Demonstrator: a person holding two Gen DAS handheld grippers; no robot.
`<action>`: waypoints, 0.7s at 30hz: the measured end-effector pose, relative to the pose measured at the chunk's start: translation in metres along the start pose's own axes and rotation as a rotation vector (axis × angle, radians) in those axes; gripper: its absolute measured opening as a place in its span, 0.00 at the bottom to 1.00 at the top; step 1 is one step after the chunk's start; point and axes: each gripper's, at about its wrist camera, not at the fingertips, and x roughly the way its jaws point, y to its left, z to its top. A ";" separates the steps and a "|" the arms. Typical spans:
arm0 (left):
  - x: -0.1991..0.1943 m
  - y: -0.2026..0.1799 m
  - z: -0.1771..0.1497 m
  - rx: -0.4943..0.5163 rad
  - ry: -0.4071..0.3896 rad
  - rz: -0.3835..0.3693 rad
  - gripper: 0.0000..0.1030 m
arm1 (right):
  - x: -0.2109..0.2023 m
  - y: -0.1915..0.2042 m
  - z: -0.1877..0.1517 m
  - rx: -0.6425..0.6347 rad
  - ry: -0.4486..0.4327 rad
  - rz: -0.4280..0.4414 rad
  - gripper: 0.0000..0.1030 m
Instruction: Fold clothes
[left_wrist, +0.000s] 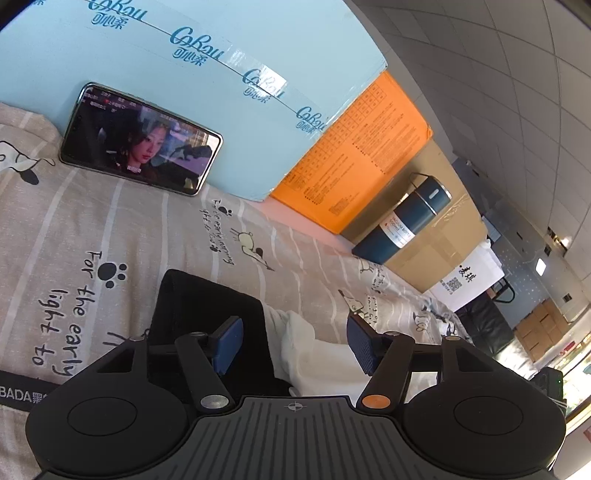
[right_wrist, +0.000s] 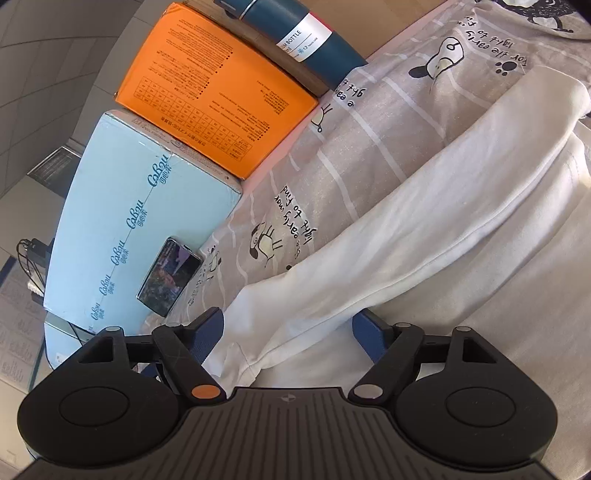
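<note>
Plainly, both grippers have their jaws spread apart and hold nothing. The left gripper (left_wrist: 293, 345) hangs low over a black garment (left_wrist: 207, 317) lying just beside the crumpled edge of a white garment (left_wrist: 317, 354), on a grey printed sheet (left_wrist: 92, 221). The right gripper (right_wrist: 286, 338) straddles a long fold of that white garment (right_wrist: 424, 229), which runs from near the jaws to the far right; whether the cloth touches either pad I cannot tell.

Several risks stand out. If the right jaws close where they are, they would likely catch the raised ridge and the layer under it together, so the lift would drag a bunch, not a clean edge. The sheet is loose and wrinkled, so a low pinch on either side could take the sheet too. The left jaws sit across the seam between black and white cloth; closing there might seize both garments. A wide sweep to the far left could knock the phone (left_wrist: 140, 140) propped against the pale blue box (left_wrist: 221, 110), or the blue bottle (left_wrist: 402, 218) leaning further right.
</note>
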 end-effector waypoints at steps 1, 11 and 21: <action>0.003 -0.002 0.001 0.005 0.007 0.002 0.61 | 0.003 0.002 0.001 -0.010 0.003 -0.001 0.76; 0.029 -0.026 0.000 0.124 0.080 0.026 0.66 | 0.015 0.005 0.006 -0.003 -0.041 -0.035 0.70; 0.031 -0.011 -0.002 0.207 0.025 0.117 0.16 | 0.017 -0.009 0.006 -0.028 -0.139 -0.101 0.05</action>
